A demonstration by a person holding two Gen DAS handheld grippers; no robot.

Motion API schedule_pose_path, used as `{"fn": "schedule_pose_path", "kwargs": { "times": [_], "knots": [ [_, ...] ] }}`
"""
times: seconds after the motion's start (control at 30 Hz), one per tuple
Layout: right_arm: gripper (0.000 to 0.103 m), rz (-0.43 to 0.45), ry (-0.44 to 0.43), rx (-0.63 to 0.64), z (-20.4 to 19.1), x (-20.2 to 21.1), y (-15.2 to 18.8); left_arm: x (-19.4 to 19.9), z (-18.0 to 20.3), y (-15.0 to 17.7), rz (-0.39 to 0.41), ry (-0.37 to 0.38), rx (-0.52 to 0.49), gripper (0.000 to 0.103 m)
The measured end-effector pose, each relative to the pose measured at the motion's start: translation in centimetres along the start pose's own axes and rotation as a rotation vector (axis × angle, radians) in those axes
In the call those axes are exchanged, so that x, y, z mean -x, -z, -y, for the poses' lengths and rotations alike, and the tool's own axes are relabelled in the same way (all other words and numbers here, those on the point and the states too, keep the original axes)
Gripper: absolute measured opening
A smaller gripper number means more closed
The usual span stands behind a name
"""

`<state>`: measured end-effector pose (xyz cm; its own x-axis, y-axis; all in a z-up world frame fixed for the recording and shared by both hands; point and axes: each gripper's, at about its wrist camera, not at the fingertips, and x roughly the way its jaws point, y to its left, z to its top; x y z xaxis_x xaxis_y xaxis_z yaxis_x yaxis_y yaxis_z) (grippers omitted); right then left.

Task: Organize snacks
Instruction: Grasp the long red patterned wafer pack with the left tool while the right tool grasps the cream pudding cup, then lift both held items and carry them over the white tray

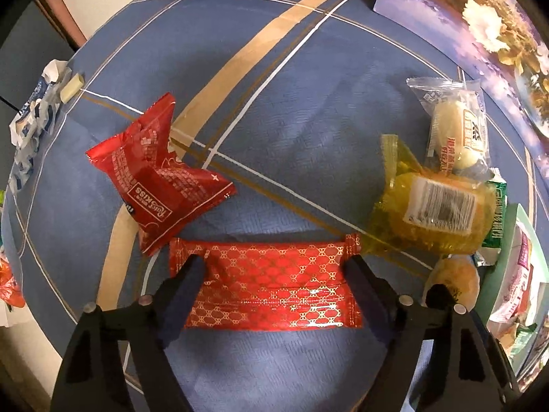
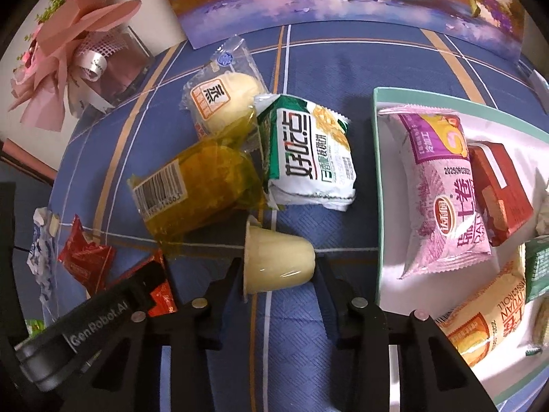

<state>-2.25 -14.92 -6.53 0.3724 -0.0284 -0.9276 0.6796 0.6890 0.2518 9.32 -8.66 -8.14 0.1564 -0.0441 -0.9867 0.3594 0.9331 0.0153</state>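
Snacks are partly sorted: several sit in the tray, more lie loose on the blue cloth.

Nearest in the right wrist view, the right gripper (image 2: 279, 264) is clamped on a small pudding cup (image 2: 279, 261) lying on its side, one pad against its rim end and the other against its base. Whether it has left the tablecloth (image 2: 308, 68) I cannot tell. At 3 o'clock from it is the pale green tray (image 2: 377, 185), already holding a pink roll packet (image 2: 442, 185), a red box (image 2: 497, 189), a yellow roll packet (image 2: 487, 319) and other packs cut off by the edge. At 12 o'clock from the cup lie a green-and-white packet (image 2: 308, 158), a yellow jelly pack (image 2: 195, 192) touching it, and farther back a steamed cake packet (image 2: 219, 103).

In the left wrist view, the left gripper (image 1: 272, 264) points down over a long red patterned bar (image 1: 271, 288) lying flat. Its jaws straddle the bar, standing wide with the fingertips near its two ends; I judge no grip is made yet. At 10 o'clock, touching the bar's corner, lies a red crinkled packet (image 1: 161, 175). Farther off at 9 o'clock, at the table's edge, is a crumpled blue-and-white wrapper (image 1: 31, 120).

By my judgement roughly half is done: the cup and bar are in hand, and five or so loose items remain.
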Motion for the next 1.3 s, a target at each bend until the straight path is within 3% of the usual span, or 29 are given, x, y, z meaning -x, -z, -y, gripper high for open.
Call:
{"fn": "schedule_pose_path", "kwargs": {
  "times": [0.17,0.37,0.57,0.77,1.03,1.17,1.3],
  "knots": [
    [0.042,-0.006,0.013,0.014,0.0,0.3,0.5,-0.1,-0.3,0.5,-0.016,0.003,0.02,0.085],
    [0.041,-0.015,0.021,0.029,0.4,0.9,1.4,0.2,-2.6,0.8,-0.04,0.065,0.089,0.085],
    [0.04,-0.025,0.037,0.052,0.6,1.6,2.4,0.2,-3.9,1.0,-0.041,0.045,0.036,0.085],
    [0.04,-0.039,0.055,0.072,0.5,2.1,3.4,2.8,-3.4,0.4,0.007,0.02,-0.103,0.085],
    [0.04,-0.066,0.062,0.08,0.8,2.7,4.7,4.0,-2.7,2.7,0.034,0.014,-0.281,0.085],
    [0.04,-0.073,0.071,0.091,0.8,3.0,5.6,2.8,-1.6,3.9,0.021,-0.046,-0.384,0.085],
    [0.041,-0.076,0.073,0.098,0.5,2.8,5.9,2.5,-0.4,4.0,0.065,-0.108,-0.483,0.085]
  ]
}}
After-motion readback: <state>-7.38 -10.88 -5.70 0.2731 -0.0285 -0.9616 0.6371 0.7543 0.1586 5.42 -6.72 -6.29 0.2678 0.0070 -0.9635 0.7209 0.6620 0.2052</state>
